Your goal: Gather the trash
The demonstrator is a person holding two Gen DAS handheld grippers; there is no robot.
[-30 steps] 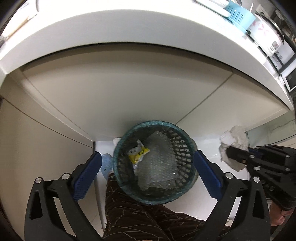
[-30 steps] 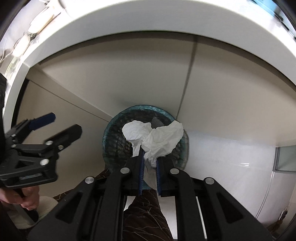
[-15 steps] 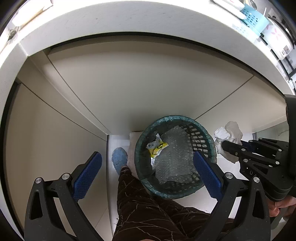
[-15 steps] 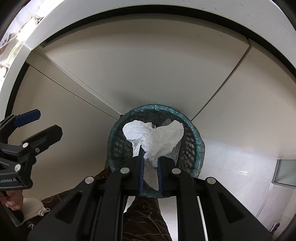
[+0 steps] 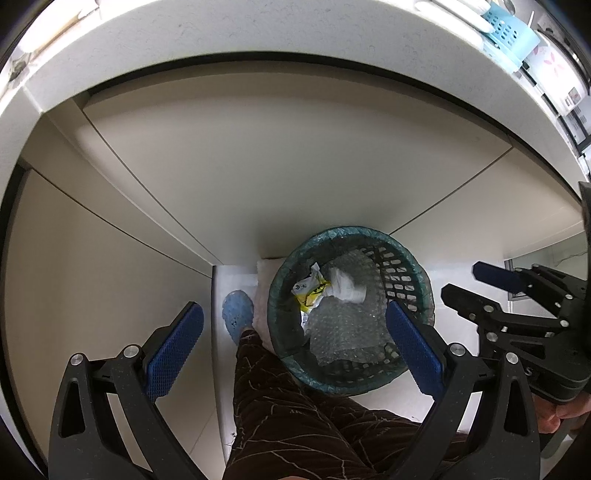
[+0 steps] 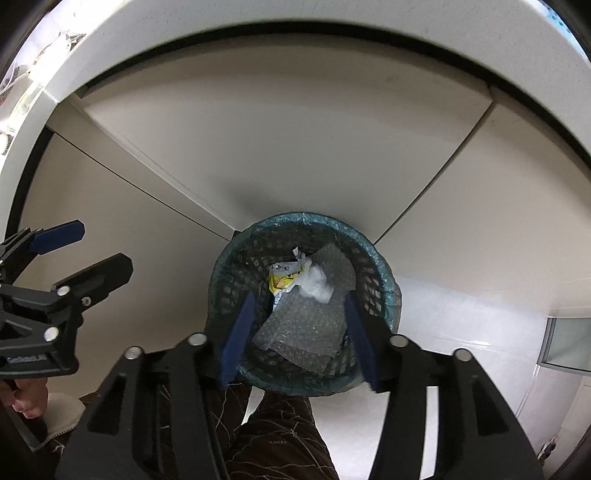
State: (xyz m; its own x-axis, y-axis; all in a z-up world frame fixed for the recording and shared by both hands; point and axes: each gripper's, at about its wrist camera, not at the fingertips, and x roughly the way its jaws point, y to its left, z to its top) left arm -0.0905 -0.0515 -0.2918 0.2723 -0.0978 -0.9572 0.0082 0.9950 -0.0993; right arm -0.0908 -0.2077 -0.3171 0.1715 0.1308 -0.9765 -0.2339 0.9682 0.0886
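A teal mesh trash basket (image 5: 410,254) (image 6: 384,277) stands on the white floor against the cabinet. Inside lie a crumpled white tissue (image 5: 345,286) (image 6: 314,282), a yellow wrapper (image 5: 308,291) (image 6: 282,280) and a sheet of bubble wrap (image 5: 343,328) (image 6: 306,325). My right gripper (image 6: 297,328) (image 5: 461,284) hangs above the basket, its jaws opening, with nothing between the blue pads. My left gripper (image 5: 293,347) (image 6: 92,247) stands wide open over the basket's near left side and holds nothing.
Beige cabinet doors (image 5: 277,177) rise behind the basket under a white counter edge (image 5: 258,37). A person's leg in dark patterned trousers (image 5: 291,417) and a blue slipper (image 5: 238,314) stand just left of the basket. A light blue basket (image 5: 513,33) sits on the counter.
The right gripper's jaws have parted and the white tissue has dropped from them into the basket. Both grippers shifted slightly over the basket.
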